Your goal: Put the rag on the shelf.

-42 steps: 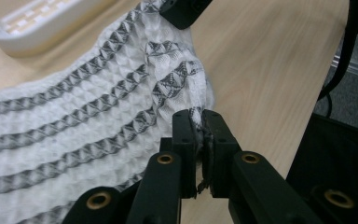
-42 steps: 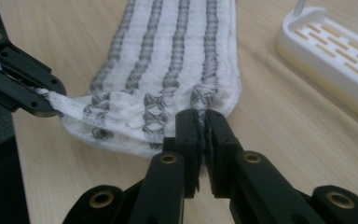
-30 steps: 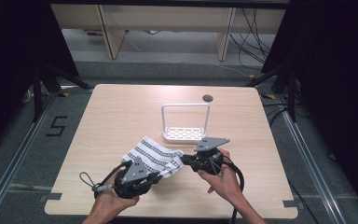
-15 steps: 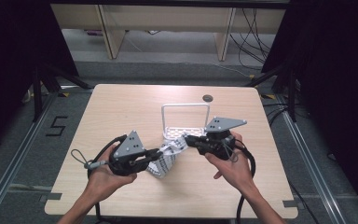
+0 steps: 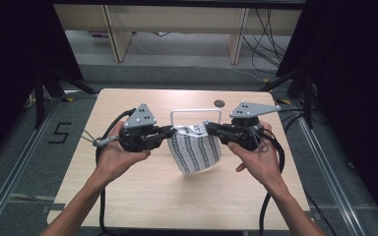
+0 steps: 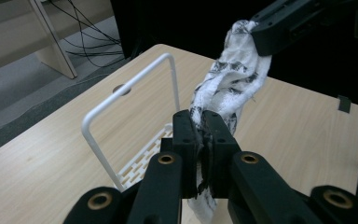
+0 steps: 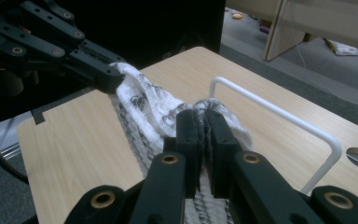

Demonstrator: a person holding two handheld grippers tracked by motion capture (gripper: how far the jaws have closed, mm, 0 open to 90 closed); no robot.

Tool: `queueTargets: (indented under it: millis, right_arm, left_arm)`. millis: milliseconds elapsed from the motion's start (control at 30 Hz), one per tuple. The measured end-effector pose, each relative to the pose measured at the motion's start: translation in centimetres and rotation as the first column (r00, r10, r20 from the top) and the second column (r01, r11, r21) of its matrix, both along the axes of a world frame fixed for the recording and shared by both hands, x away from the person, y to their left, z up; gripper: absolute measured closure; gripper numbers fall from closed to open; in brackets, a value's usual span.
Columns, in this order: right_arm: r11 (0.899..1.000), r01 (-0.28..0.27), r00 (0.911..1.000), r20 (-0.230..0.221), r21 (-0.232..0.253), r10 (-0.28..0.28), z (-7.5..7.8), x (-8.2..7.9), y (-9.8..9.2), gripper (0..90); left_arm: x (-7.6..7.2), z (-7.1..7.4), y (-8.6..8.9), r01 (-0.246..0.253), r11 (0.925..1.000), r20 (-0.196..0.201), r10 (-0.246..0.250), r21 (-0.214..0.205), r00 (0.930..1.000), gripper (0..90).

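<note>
We see the left gripper (image 5: 170, 132) and the right gripper (image 5: 210, 128) each clamped tight on an upper corner of the patterned cloth (image 5: 194, 150). It now hangs lifted and spread between them, where a second ago it lay bunched on the worktop (image 5: 128, 191). The white wire rack (image 5: 196, 112) stands just behind the cloth. Bare worktop lies open toward the near edge.

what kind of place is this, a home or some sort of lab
Probably a lab or recording room, not a home: a bare wooden table on grey floor with metal rails, loose cables behind, and dark curtains at the sides.
</note>
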State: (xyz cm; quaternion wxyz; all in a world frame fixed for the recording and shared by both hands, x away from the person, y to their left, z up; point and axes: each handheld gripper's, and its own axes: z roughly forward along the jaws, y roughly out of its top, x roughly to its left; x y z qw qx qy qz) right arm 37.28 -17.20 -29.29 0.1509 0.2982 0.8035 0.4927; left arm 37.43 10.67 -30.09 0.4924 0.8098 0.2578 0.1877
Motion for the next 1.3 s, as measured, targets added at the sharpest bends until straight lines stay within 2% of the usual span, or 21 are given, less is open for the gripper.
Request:
queueTargets:
  millis: [133, 167, 267, 367, 467, 700, 733, 767, 800, 833, 867, 900, 933, 967, 1100, 1133, 1200, 1267, 1300]
  right_arm:
    - [1.0, 0.019, 0.9998, -0.01, 0.008, -0.019, 0.4, 0.7, 0.0, 86.2]
    - [1.0, 0.019, 0.9998, 0.003, 0.007, -0.019, 0.6, 1.4, -0.1, 86.2]
    - [0.999, 0.029, 0.9996, -0.003, 0.023, -0.029, 0.8, 1.8, 0.0, 86.2]
    - [0.998, 0.051, 0.9984, 0.022, 0.033, -0.051, 1.3, 2.7, -0.2, 86.2]
    - [0.996, 0.067, 0.9975, 0.016, 0.053, -0.068, 1.6, 3.3, -0.2, 86.2]
    - [0.993, 0.107, 0.994, 0.017, 0.057, -0.109, 2.5, 4.2, -0.5, 86.2]
    - [0.994, 0.095, 0.9949, 0.029, 0.054, -0.096, 2.5, 4.5, -0.7, 86.2]
    - [0.994, 0.094, 0.995, 0.028, 0.056, -0.096, 2.6, 4.7, -0.7, 86.2]
    - [0.992, 0.112, 0.9936, 0.004, 0.06, -0.113, 2.6, 4.8, -0.7, 86.2]
    - [0.994, 0.098, 0.9947, 0.027, 0.054, -0.099, 2.6, 5.1, -0.8, 86.2]
    - [0.991, 0.116, 0.9933, -0.002, 0.063, -0.116, 2.6, 5.1, -0.7, 86.2]
    - [0.993, 0.11, 0.9936, 0.019, 0.05, -0.111, 2.6, 5.4, -0.9, 86.2]
    - [0.993, 0.11, 0.9936, 0.019, 0.05, -0.111, 2.6, 5.4, -0.9, 86.2]
    - [0.99, 0.122, 0.9925, 0.003, 0.065, -0.122, 2.7, 5.8, -0.8, 86.1]
    - [0.989, 0.128, 0.9916, 0.01, 0.067, -0.129, 3.0, 6.8, -0.8, 86.2]
    - [0.988, 0.135, 0.9907, 0.002, 0.073, -0.136, 3.2, 7.0, -0.8, 86.2]
    - [0.988, 0.135, 0.9907, 0.006, 0.078, -0.136, 3.2, 7.3, -0.8, 86.2]
    - [0.985, 0.151, 0.9883, 0.012, 0.084, -0.152, 3.6, 8.1, -0.8, 86.1]
    - [0.984, 0.157, 0.9875, 0.007, 0.081, -0.158, 3.8, 8.4, -0.7, 86.1]
  left_arm:
    - [0.9, 0.8, -0.1, -0.014, 0.9998, 0.004, 0.014, -0.012, 0.9999, 84.6]
    - [1.6, 1.4, -0.3, -0.025, 0.9996, 0.012, 0.026, -0.014, 0.9996, 84.7]
    - [2.2, 1.9, -0.4, -0.032, 0.9994, 0.014, 0.032, -0.013, 0.9994, 84.7]
    - [3.4, 2.7, -0.7, -0.051, 0.9985, 0.01, 0.051, -0.022, 0.9987, 84.7]
    - [4.3, 3.2, -1.1, -0.06, 0.9978, 0.015, 0.06, -0.029, 0.9981, 84.7]
    - [5.9, 4.0, -1.9, -0.076, 0.9963, 0.009, 0.077, -0.04, 0.997, 84.6]
    - [5.9, 4.0, -1.9, -0.076, 0.9963, 0.009, 0.077, -0.04, 0.997, 84.6]
    - [6.3, 4.1, -2.1, -0.083, 0.9957, 0.006, 0.083, -0.041, 0.9965, 84.6]
    - [6.4, 4.1, -2.2, -0.084, 0.9957, 0.004, 0.084, -0.039, 0.9965, 84.6]
    - [6.6, 4.2, -2.2, -0.085, 0.9959, 0.004, 0.085, -0.032, 0.9964, 84.6]
    - [6.6, 4.2, -2.2, -0.085, 0.9959, 0.004, 0.085, -0.032, 0.9964, 84.6]
    - [7.0, 4.3, -2.3, -0.093, 0.9951, 0.001, 0.093, -0.033, 0.9957, 84.6]
    - [7.0, 4.3, -2.3, -0.093, 0.9951, 0.001, 0.093, -0.033, 0.9957, 84.6]
    - [7.6, 4.4, -2.5, -0.103, 0.9943, 0.0, 0.103, -0.025, 0.9946, 84.6]
    - [8.4, 5.0, -2.9, -0.123, 0.9917, 0.005, 0.123, -0.038, 0.9924, 84.6]
    - [8.7, 5.2, -2.9, -0.13, 0.9911, 0.007, 0.13, -0.028, 0.9915, 84.6]
    - [9.0, 5.4, -3.0, -0.14, 0.9894, 0.006, 0.141, -0.038, 0.99, 84.6]
    - [9.9, 5.7, -3.3, -0.159, 0.986, 0.005, 0.159, -0.052, 0.9872, 84.6]
    - [10.2, 5.9, -3.3, -0.161, 0.9863, 0.006, 0.162, -0.035, 0.9868, 84.6]
